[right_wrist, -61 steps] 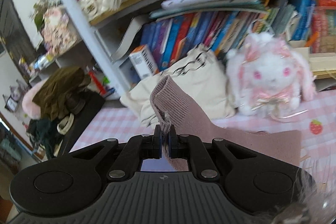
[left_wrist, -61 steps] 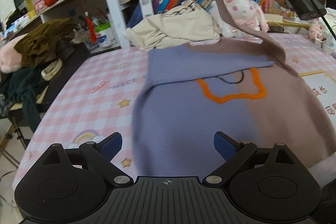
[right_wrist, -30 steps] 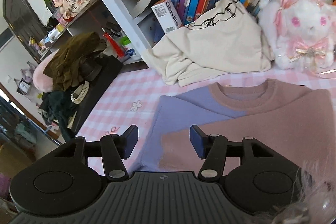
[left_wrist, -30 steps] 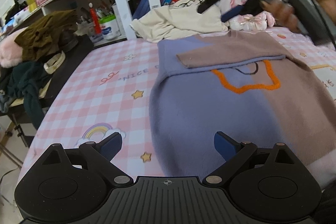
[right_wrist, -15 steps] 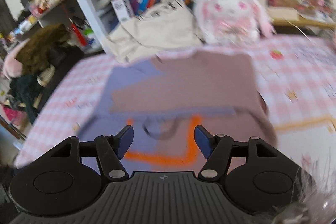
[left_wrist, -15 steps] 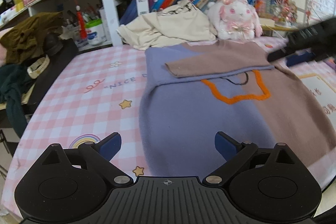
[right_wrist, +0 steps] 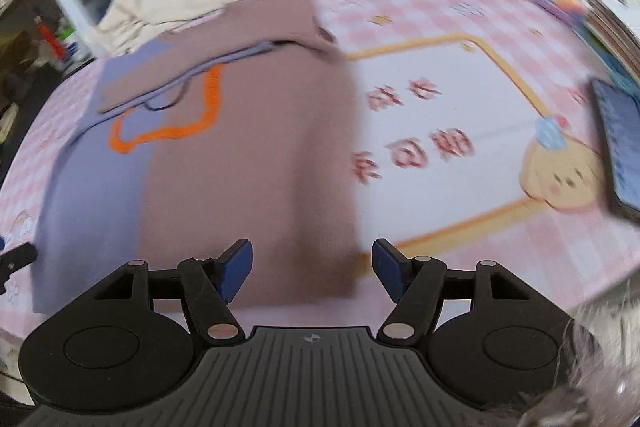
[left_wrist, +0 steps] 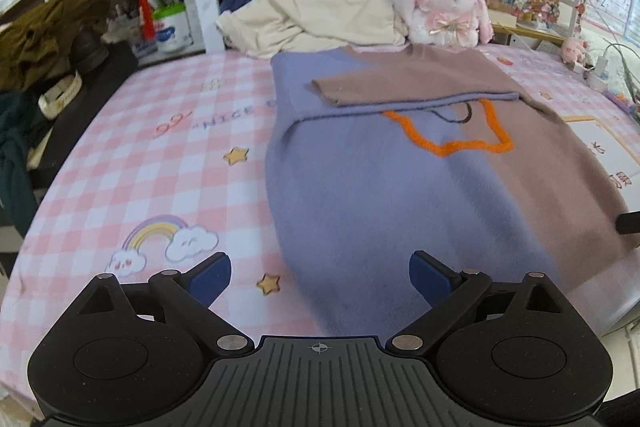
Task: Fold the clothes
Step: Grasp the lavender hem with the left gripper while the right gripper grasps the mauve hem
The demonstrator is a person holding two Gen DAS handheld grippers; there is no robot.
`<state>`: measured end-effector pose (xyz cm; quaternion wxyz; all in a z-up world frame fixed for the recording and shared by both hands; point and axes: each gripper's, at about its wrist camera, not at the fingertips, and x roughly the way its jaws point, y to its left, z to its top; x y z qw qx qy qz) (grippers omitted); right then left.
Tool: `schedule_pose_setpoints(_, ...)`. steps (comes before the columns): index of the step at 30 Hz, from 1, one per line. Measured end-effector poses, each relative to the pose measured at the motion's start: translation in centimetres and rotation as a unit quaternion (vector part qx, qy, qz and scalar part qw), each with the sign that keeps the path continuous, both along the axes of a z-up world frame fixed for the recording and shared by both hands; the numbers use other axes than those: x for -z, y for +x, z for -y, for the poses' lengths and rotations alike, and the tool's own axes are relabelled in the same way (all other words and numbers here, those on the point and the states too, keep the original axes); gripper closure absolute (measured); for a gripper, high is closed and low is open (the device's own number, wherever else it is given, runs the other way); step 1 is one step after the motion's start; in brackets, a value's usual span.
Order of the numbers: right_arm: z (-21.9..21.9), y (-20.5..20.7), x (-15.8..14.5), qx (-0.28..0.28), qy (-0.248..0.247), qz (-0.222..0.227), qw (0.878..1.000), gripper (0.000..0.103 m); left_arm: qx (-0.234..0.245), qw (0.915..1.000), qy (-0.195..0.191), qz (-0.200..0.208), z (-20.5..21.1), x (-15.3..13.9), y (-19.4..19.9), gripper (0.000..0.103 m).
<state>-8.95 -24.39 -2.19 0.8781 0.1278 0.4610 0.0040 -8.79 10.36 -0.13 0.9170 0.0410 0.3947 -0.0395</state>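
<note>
Both sleeves lay folded across the two-tone sweater (left_wrist: pixel 400 195). Left gripper (left_wrist: pixel 320 277) and right gripper (right_wrist: pixel 312 269) hovered spread over its hem, seemingly positioned for the lengthwise fold.

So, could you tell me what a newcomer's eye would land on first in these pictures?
Most likely the two-tone sweater, lilac on one half and mauve on the other, spread flat on the pink checked tablecloth with a mauve sleeve folded across its chest above an orange outline. Behind it a white plush bunny sits beside a crumpled cream garment. Both the left gripper and right gripper hang open over the hem.
</note>
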Motion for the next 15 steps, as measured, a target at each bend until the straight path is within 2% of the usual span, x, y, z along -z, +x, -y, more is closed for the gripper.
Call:
schedule_pose_setpoints(5, 1.7, -1.0, 0.3, 0.028, 0.025, -0.006, 0.999, 0.039, -0.005, 0.9998, 0.010, -0.019, 0.1, 0.7, -0.2, 0.005)
schedule_pose_setpoints(11, 2.3, -1.6, 0.1, 0.032, 0.033, -0.003, 0.999, 0.040, -0.002, 0.9994, -0.010, -0.033, -0.1, 0.9, -0.5, 0.003)
schedule_pose_setpoints(15, 2.3, -1.5, 0.1, 0.014, 0.032, 0.002, 0.999, 0.047, -0.015, 0.9974, -0.043, -0.055, -1.2, 1.2, -0.6, 0.003)
